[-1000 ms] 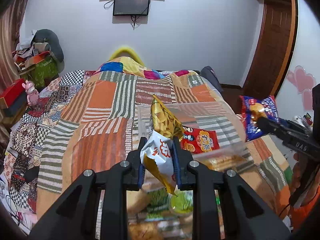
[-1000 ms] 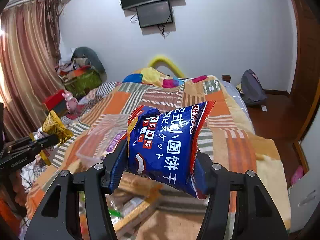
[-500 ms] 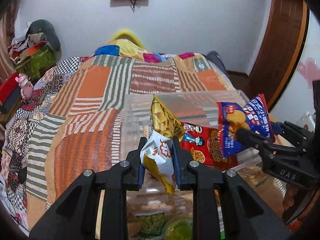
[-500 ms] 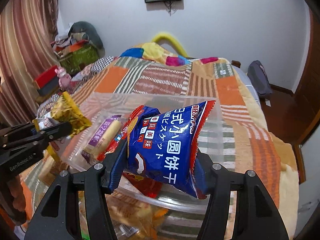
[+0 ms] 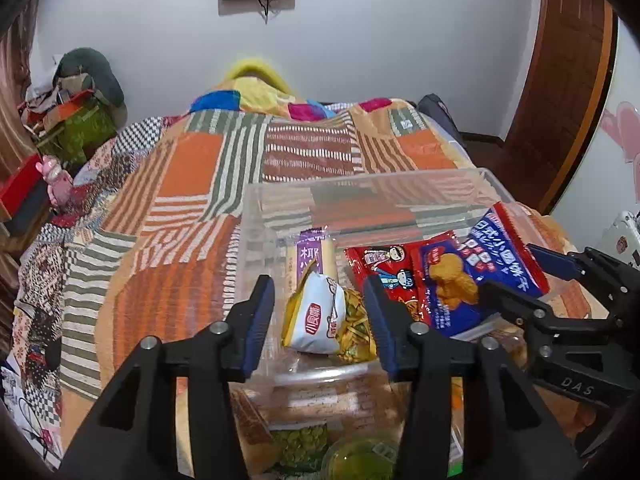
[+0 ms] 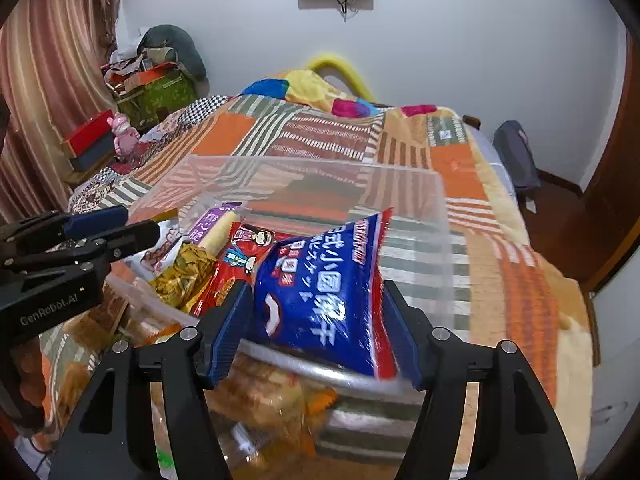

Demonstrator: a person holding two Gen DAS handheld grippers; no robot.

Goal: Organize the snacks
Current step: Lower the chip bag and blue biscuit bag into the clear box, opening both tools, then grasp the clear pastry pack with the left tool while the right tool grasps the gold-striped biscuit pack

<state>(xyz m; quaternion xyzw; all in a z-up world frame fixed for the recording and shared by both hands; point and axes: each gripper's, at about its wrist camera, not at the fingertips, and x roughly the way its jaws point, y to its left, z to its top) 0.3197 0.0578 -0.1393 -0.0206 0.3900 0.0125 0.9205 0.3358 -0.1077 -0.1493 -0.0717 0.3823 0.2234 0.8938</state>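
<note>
Inside the clear plastic bin point(image 5: 256, 216) on the patchwork bed point(image 5: 192, 168), the yellow-and-white snack pouch point(image 5: 320, 320) lies free between the left gripper point(image 5: 320, 312)'s spread fingers. Only the right wrist view shows the right gripper point(image 6: 316, 316)'s fingers flanking the blue biscuit bag point(image 6: 320, 292) over the bin's near rim; whether they still pinch it I cannot tell.

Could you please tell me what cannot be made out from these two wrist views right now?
- Right wrist view: the blue snack bag is motion-blurred, so whether its lower edge rests on the clear bin rim is unclear.
- Left wrist view: the snacks below the bin are cut off by the bottom edge and hidden behind the left gripper.
- Both views: the small print on the purple packet is too small to read.
</note>
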